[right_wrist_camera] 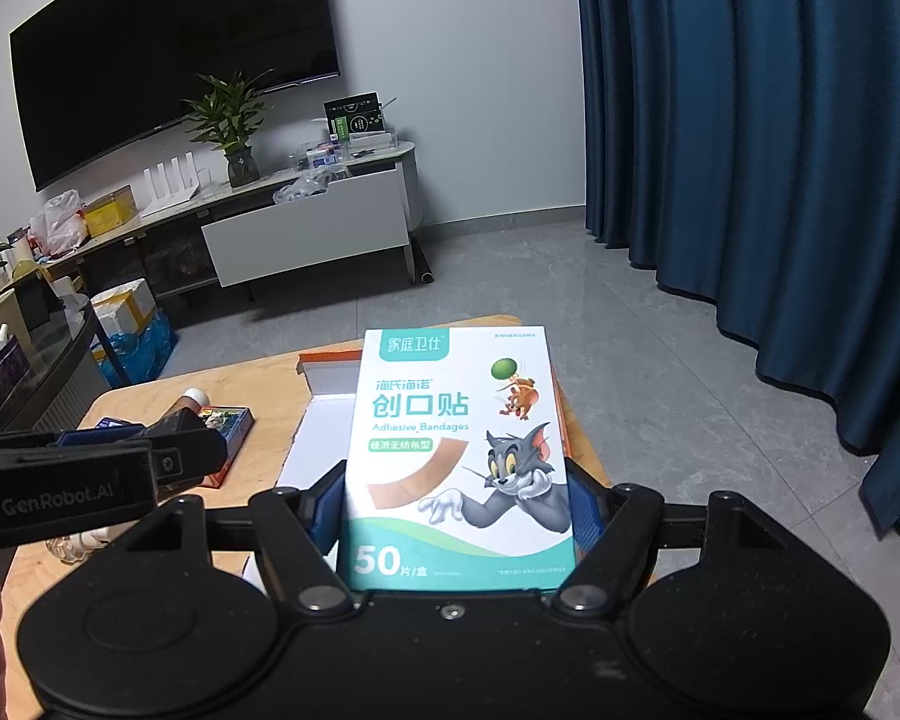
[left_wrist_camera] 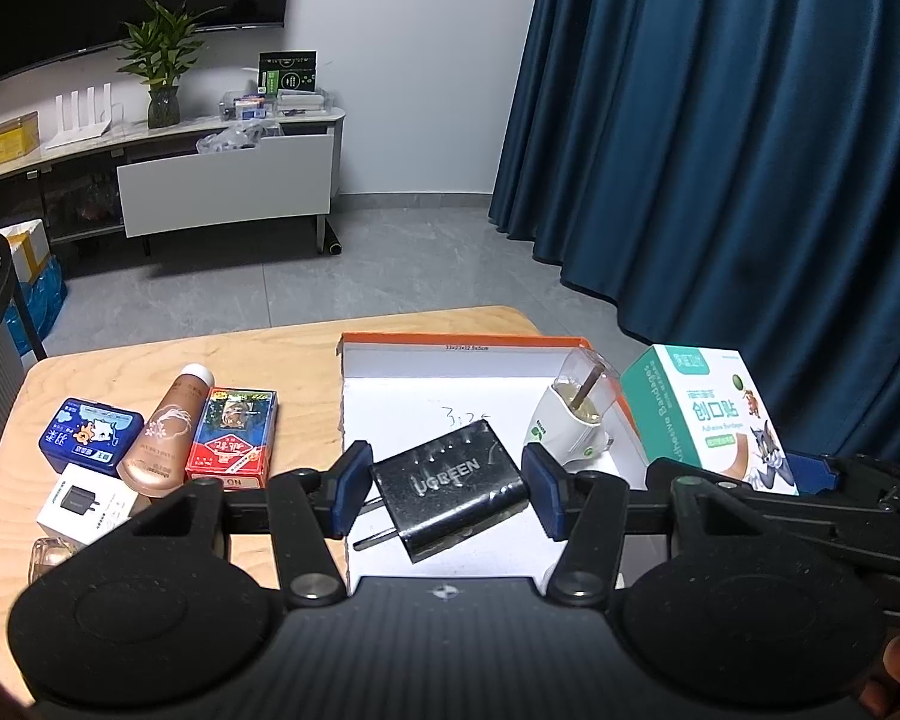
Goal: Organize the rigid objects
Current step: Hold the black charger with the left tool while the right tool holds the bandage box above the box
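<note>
On a wooden table (left_wrist_camera: 306, 354), the tray (left_wrist_camera: 450, 343) holds two items; the left gripper (left_wrist_camera: 447, 489) straddles the charger (left_wrist_camera: 450, 489) with fingers apart, the right gripper (right_wrist_camera: 456, 516) clamps the bandage box (right_wrist_camera: 456, 450), and five items wait left.

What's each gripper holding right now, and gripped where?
Right gripper: adhesive bandage box, clamped by its side edges near the bottom. Left gripper: open around the UGREEN charger, nothing held.
</note>
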